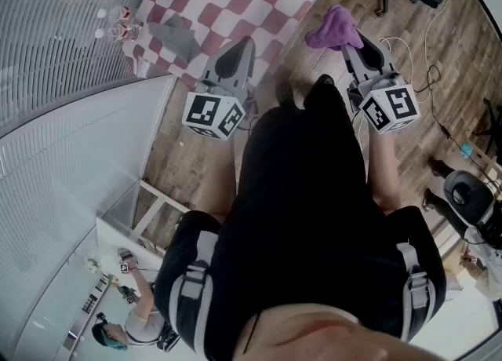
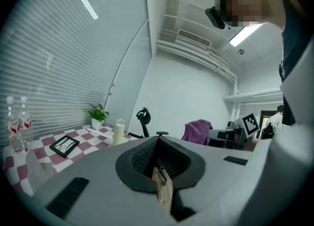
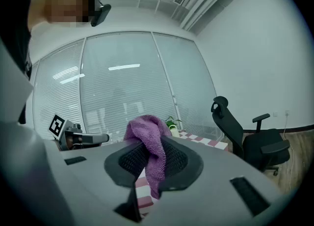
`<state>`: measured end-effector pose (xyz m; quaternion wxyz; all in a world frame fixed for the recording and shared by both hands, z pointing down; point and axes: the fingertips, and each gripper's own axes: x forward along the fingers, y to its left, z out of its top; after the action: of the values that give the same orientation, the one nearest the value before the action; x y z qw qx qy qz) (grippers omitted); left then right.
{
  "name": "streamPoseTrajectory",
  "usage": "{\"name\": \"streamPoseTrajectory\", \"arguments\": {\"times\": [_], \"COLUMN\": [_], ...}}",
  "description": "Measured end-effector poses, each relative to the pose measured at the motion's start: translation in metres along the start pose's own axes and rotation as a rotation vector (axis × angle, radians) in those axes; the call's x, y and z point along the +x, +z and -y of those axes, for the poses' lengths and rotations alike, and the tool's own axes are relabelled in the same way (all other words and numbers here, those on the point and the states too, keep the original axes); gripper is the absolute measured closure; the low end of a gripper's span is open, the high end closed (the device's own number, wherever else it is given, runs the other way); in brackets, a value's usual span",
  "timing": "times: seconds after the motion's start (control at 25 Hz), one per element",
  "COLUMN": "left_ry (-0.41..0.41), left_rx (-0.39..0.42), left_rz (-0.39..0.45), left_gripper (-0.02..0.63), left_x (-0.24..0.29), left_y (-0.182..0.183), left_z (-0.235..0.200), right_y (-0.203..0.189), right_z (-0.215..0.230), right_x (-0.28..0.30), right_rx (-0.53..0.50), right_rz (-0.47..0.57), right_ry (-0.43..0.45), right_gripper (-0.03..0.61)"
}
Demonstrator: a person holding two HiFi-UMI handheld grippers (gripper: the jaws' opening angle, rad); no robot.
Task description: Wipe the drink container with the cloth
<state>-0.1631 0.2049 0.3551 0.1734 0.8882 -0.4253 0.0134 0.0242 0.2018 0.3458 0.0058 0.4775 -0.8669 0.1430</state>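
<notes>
Gripping one purple cloth [image 1: 333,28]; two bottles [image 2: 23,124] tableside.

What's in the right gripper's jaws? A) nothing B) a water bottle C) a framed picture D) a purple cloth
D: in the right gripper view the purple cloth is pinched between the closed jaws of the right gripper and bunches up above them.
</notes>
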Motion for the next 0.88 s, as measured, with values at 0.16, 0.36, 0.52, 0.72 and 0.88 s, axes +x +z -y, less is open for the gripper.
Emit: {"name": "streamPoseTrajectory", "arguments": {"times": [0.16,0.36,0.52,0.72,0.88], "left_ry": [0.002,-0.015,-0.021,-0.035,-0.009], "left_rx": [0.047,0.064,0.051,0.051,0.042], "left_rz": [-0.011,-0.011,-0.016,-0.03,-0.002], "left_gripper": [0.581,0.581,0.581,0.581,0.581], "left_x": [-0.017,-0.025,-0.027,-0.027,-0.024], "left_y": [0.002,0.0,-0.001,-0.004,0.0], "left_z": [0.004,0.01,0.014,0.019,0.017], "right_y": [-0.002,-0.003,-0.001,0.004,0.006], "right_z": [-0.021,-0.032,-0.035,-0.04,-0.037], "right_x": [-0.01,-0.019,-0.025,-0.028,-0.03], "right_rx": [0.0,-0.011,-0.005,0.022,0.032], "right_rz": [0.001,0.004,0.019,0.05,0.044], "right_ry": [-0.002,-0.006,-0.011,0.001,-0.009], "right_gripper": [0.497,0.497,0.497,0.497,0.494]}}
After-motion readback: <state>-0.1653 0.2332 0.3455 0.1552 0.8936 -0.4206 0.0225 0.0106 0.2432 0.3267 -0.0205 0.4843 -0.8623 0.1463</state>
